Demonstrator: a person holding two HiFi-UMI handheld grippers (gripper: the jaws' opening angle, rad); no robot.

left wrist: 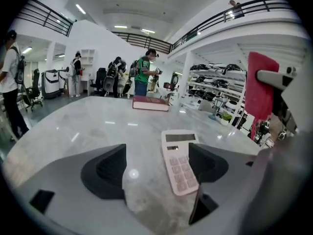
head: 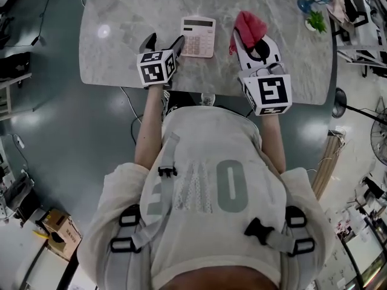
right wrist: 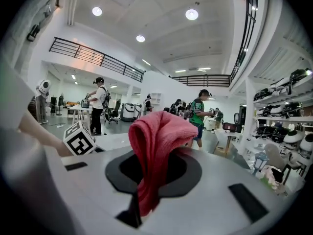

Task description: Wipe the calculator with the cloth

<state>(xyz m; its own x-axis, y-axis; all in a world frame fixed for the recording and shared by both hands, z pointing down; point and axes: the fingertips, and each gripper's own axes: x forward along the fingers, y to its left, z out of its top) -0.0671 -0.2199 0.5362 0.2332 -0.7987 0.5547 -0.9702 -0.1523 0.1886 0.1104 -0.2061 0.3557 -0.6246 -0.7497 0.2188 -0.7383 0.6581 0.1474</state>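
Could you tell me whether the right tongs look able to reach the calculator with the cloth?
Probably yes: the right tongs, shut on the cloth, are just beside the calculator, with nothing between.

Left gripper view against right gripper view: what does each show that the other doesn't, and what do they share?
Only the left gripper view shows the calculator and a book on the table, beyond the open left gripper. Only the right gripper view shows the right gripper shut on the red cloth up close, plus the left gripper's marker cube. Both show the cloth and people behind.
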